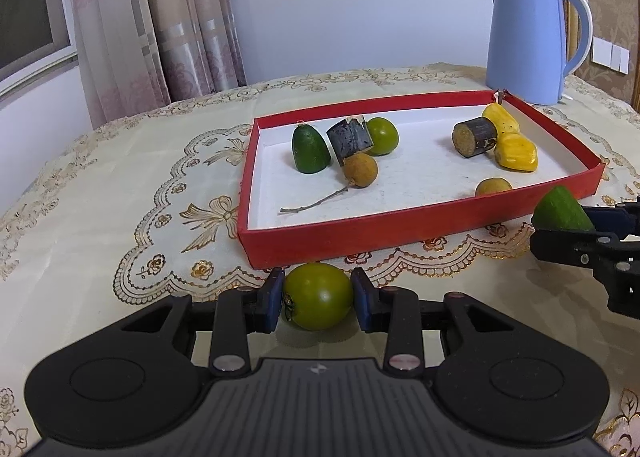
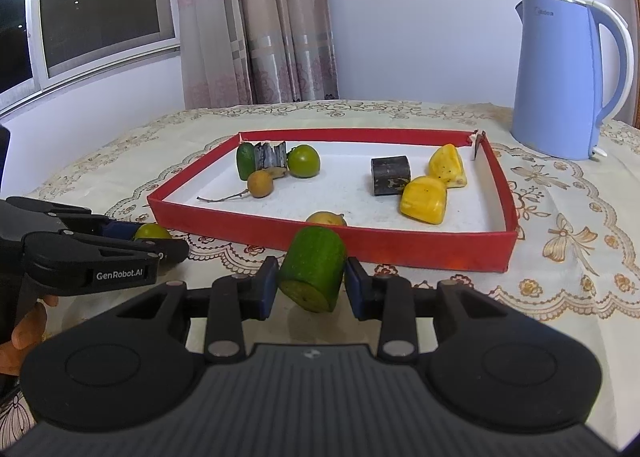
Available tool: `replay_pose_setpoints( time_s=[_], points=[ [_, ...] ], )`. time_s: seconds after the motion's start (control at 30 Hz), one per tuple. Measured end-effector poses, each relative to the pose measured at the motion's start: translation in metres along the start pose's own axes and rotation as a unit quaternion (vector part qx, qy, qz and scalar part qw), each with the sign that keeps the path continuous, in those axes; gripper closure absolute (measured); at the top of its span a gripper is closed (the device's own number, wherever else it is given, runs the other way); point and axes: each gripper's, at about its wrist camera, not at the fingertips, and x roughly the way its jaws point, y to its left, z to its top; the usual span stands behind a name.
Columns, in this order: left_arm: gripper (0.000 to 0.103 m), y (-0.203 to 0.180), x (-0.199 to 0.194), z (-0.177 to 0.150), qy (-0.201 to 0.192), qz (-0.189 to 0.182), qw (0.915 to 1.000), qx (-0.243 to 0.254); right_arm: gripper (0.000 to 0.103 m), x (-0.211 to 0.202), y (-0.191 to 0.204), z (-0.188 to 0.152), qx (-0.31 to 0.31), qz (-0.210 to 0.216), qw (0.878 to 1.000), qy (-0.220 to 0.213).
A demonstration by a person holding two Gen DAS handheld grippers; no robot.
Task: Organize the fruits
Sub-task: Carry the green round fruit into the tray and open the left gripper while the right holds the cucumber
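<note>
My left gripper [image 1: 318,295] is shut on a round green fruit [image 1: 318,295], held just in front of the red tray's near wall [image 1: 400,229]. My right gripper [image 2: 312,283] is shut on a cut green cucumber-like piece [image 2: 314,269], also just short of the red tray [image 2: 400,247]. Inside the tray lie a green half fruit [image 1: 310,149], a round green fruit [image 1: 382,135], two dark cane sections [image 1: 350,139] [image 1: 474,136], two yellow pieces [image 1: 514,153], and two brown longans [image 1: 360,169] [image 1: 493,187], one with a twig.
A blue electric kettle [image 1: 528,37] stands behind the tray's far right corner. The round table wears a cream cloth with gold embroidery [image 1: 140,197]. A curtain [image 1: 160,17] and a window hang behind on the left. A person's fingers [image 2: 24,329] hold the left gripper.
</note>
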Motion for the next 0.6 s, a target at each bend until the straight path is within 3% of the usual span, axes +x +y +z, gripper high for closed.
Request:
replay_pose_setpoints(
  time_s=[0.4, 0.6],
  points=[
    [0.068, -0.004, -0.006, 0.011, -0.009, 0.000, 0.9999, 0.005, 0.069, 0.000, 0.000, 0.000, -0.001, 0.005, 1.000, -0.001],
    [0.068, -0.005, -0.011, 0.033, -0.030, -0.004, 0.9995, 0.006, 0.069, 0.000, 0.000, 0.000, 0.002, 0.008, 1.000, 0.001]
  ],
)
